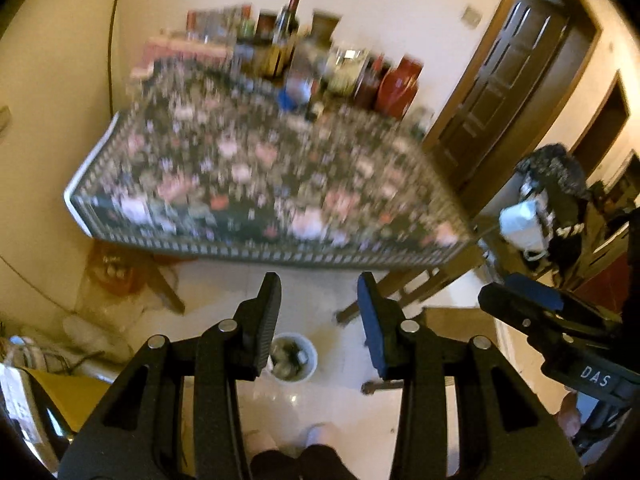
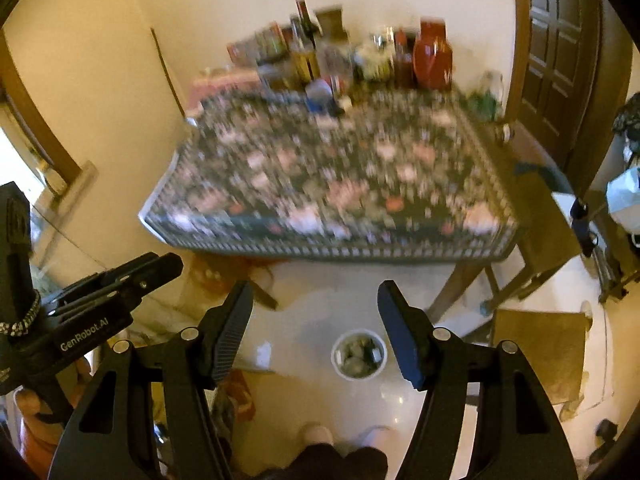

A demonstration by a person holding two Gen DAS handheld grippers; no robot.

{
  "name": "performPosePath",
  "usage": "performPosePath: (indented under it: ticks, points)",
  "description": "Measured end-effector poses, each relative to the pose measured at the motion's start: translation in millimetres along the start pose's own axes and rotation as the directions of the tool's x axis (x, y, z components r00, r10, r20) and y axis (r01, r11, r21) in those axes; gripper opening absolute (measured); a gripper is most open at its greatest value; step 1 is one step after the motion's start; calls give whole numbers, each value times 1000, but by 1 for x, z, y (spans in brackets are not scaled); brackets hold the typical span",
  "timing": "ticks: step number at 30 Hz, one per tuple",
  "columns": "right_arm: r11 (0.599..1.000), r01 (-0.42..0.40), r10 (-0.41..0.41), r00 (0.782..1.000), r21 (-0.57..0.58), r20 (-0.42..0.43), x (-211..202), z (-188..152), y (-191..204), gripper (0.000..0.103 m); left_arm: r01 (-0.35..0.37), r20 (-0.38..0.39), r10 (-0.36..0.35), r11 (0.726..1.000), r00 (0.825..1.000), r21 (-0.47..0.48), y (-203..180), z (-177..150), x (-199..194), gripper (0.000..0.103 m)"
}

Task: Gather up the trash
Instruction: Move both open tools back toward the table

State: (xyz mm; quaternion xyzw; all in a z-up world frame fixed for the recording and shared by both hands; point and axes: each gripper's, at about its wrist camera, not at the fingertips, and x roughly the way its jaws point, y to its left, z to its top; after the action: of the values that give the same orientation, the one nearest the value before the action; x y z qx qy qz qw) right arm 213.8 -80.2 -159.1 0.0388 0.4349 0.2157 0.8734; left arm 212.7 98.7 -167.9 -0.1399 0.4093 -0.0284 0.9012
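Note:
A white trash bin [image 1: 294, 358] with crumpled trash inside stands on the pale floor; it also shows in the right wrist view [image 2: 359, 354]. My left gripper [image 1: 318, 292] is open and empty, held high above the bin. My right gripper [image 2: 316, 300] is open and empty, also high above the floor, with the bin between its fingers. Each gripper shows at the edge of the other's view. The floral-cloth table [image 1: 256, 176] lies ahead, blurred; it also shows in the right wrist view [image 2: 328, 184]. No loose trash can be made out on it.
Bottles and jars [image 1: 320, 60] crowd the table's far edge by the wall. A wooden chair [image 2: 536, 216] stands at the table's right. A dark door [image 1: 504, 76] is at the right. Bags and clutter [image 1: 112, 272] lie under the table's left. My feet [image 2: 344, 436] are below.

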Motion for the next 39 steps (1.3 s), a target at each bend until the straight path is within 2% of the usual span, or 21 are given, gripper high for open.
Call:
performPosePath:
  ticks: [7, 15, 18, 19, 20, 21, 22, 23, 27, 32, 39]
  points:
    - [1000, 16, -15, 984, -8, 178, -74, 20, 33, 61, 19, 144, -31, 996, 989, 84, -17, 30, -79, 38]
    - [998, 60, -51, 944, -18, 326, -121, 33, 50, 61, 1, 300, -48, 988, 953, 154, -20, 47, -139, 42]
    - [996, 88, -74, 930, -24, 359, -125, 41, 50, 61, 3, 329, -52, 989, 943, 148, -17, 56, -147, 64]
    - [995, 94, -80, 927, -22, 367, -126, 42, 50, 62, -4, 340, -47, 989, 939, 146, -16, 58, -147, 75]
    - [995, 102, -89, 922, -14, 376, -126, 45, 48, 71, -26, 358, -27, 989, 933, 143, -17, 62, -144, 87]
    - [994, 109, -99, 918, -4, 383, -124, 48, 44, 79, -43, 367, -12, 989, 930, 141, -16, 64, -143, 91]
    - [993, 114, -107, 914, 6, 392, -121, 51, 41, 91, -59, 376, 4, 989, 927, 137, -16, 67, -138, 93]
    - [992, 123, -118, 909, 13, 400, -118, 54, 37, 94, -63, 375, 9, 989, 927, 133, -16, 71, -132, 93]
    - [988, 153, -146, 911, 13, 386, -100, 72, 19, 94, -49, 348, 5, 992, 938, 118, -17, 87, -106, 93]
    - [992, 126, -117, 920, 2, 374, -75, 105, -9, 94, -95, 363, 47, 989, 930, 114, -33, 118, -71, 93]
    - [992, 124, -103, 924, -34, 368, -52, 165, -50, 94, -112, 365, 74, 990, 928, 84, -61, 182, -19, 93]
